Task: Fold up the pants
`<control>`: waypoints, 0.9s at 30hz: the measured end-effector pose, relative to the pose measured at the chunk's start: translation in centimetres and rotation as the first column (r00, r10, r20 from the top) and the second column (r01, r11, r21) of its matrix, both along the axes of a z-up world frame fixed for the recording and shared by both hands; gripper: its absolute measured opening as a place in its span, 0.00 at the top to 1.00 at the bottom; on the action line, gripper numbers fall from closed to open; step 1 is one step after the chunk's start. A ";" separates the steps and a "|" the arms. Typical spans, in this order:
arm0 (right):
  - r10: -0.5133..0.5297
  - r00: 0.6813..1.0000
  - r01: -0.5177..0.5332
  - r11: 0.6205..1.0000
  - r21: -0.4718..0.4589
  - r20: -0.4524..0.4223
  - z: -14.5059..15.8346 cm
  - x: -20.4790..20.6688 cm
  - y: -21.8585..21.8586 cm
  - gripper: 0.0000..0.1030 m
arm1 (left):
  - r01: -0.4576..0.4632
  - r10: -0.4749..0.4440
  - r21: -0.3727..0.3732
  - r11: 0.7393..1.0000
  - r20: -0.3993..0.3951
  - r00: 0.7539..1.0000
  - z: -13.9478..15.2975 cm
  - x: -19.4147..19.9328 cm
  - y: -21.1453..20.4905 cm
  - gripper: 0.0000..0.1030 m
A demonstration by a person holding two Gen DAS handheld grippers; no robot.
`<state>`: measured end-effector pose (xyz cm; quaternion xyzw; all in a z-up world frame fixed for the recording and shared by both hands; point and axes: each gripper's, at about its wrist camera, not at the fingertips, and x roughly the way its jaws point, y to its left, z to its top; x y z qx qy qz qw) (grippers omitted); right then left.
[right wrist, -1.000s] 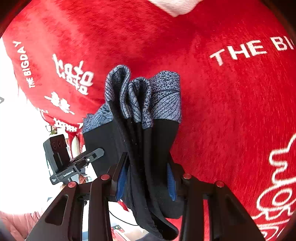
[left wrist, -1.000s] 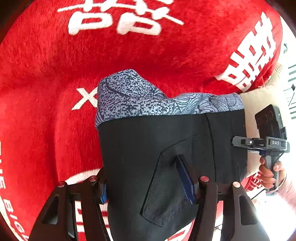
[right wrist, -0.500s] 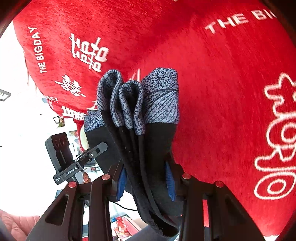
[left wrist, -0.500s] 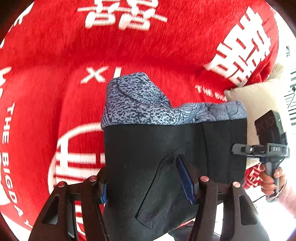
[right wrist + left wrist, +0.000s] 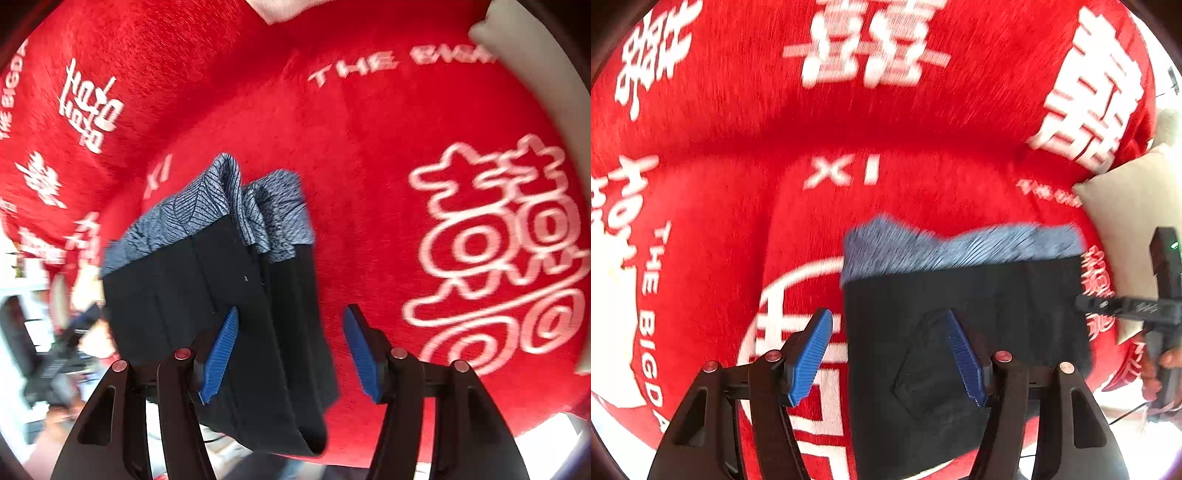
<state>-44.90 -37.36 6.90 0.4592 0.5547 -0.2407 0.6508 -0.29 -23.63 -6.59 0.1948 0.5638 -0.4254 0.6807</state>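
Observation:
The folded black pants (image 5: 960, 332) with a blue-grey patterned waistband (image 5: 953, 247) show blurred over the red blanket (image 5: 886, 122). My left gripper (image 5: 886, 356) has its jaws opening. Its left pad (image 5: 809, 354) stands clear of the pants' edge and its right pad (image 5: 964, 358) is over the black cloth. In the right wrist view the pants (image 5: 229, 295) hang as a bundle of layers between the opening jaws of my right gripper (image 5: 288, 354). Its right pad (image 5: 360, 354) is apart from the cloth and its left pad (image 5: 218, 354) is at the cloth's side.
The red plush blanket (image 5: 369, 129) with white characters fills both views. A beige cushion (image 5: 1126, 221) lies at its right edge, a white object (image 5: 524, 55) at the upper right. A hand (image 5: 1167, 362) holds the right gripper's body (image 5: 1160, 306).
Both grippers' jaws have spread and no longer pinch the pants. The pants have slipped lower and to the right in the left wrist view. Both hands have moved over the blanket.

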 end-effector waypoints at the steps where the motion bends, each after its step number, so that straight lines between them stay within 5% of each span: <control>1: 0.007 1.000 -0.007 1.000 -0.029 -0.001 0.8 0.3 0.1 0.40 | 0.008 -0.008 -0.024 1.000 -0.005 1.000 0.8 0.0 -0.2 0.37; 2: 0.013 1.000 -0.013 0.998 -0.064 0.002 1.7 0.7 0.3 0.43 | 0.015 -0.016 -0.036 0.999 -0.011 1.000 1.2 0.0 -0.5 0.37; 4: 0.035 0.999 -0.032 0.994 -0.103 0.019 2.9 1.7 0.5 0.71 | 0.036 -0.037 -0.051 0.998 -0.022 0.999 1.4 -0.3 -1.5 0.37; 5: 0.047 0.998 -0.043 0.993 -0.110 0.033 3.2 2.2 0.6 0.73 | 0.040 -0.041 -0.056 0.998 -0.023 0.999 1.2 -0.4 -1.9 0.37; 14: 0.134 0.991 -0.132 0.989 -0.074 0.023 0.7 4.8 2.4 0.74 | 0.074 -0.075 0.052 0.996 0.014 0.997 -4.5 -2.6 -4.1 0.37; 21: 0.213 0.977 -0.211 0.964 -0.162 -0.003 -0.1 5.5 3.2 0.76 | 0.093 -0.095 0.039 0.995 0.061 0.994 -5.4 -3.6 -4.4 0.28; 27: 0.183 0.982 -0.186 0.970 -0.157 -0.034 0.8 4.8 3.5 0.73 | 0.083 -0.089 0.071 0.994 0.080 0.993 -4.3 -4.3 -4.2 0.28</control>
